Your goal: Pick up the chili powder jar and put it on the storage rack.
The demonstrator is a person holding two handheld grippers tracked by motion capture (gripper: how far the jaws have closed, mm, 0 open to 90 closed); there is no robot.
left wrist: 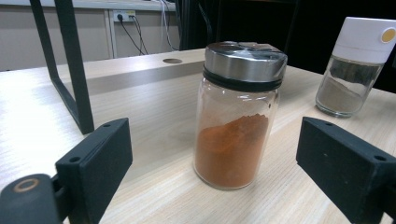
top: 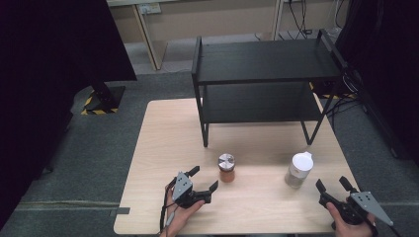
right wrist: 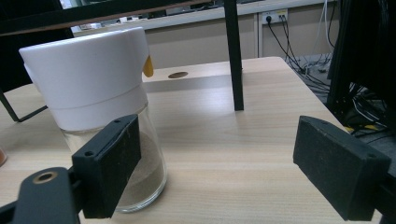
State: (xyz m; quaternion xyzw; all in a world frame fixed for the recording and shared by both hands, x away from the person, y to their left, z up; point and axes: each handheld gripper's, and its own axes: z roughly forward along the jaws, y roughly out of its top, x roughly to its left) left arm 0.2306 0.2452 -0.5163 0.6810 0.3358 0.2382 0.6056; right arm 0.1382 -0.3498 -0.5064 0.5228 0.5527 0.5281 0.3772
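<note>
Pale wood table (top: 163,148) on grey carpet (top: 99,148); black shelf rack (top: 262,74) at rear.

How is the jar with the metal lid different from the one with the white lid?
The metal-lidded jar holds orange-red powder; the white-lidded jar holds a pale greyish powder. The metal-lidded jar has a flat silver cap; the white-lidded jar has a tall white cap with a yellow spot. Both are clear glass, upright on the table, only partly filled.
</note>
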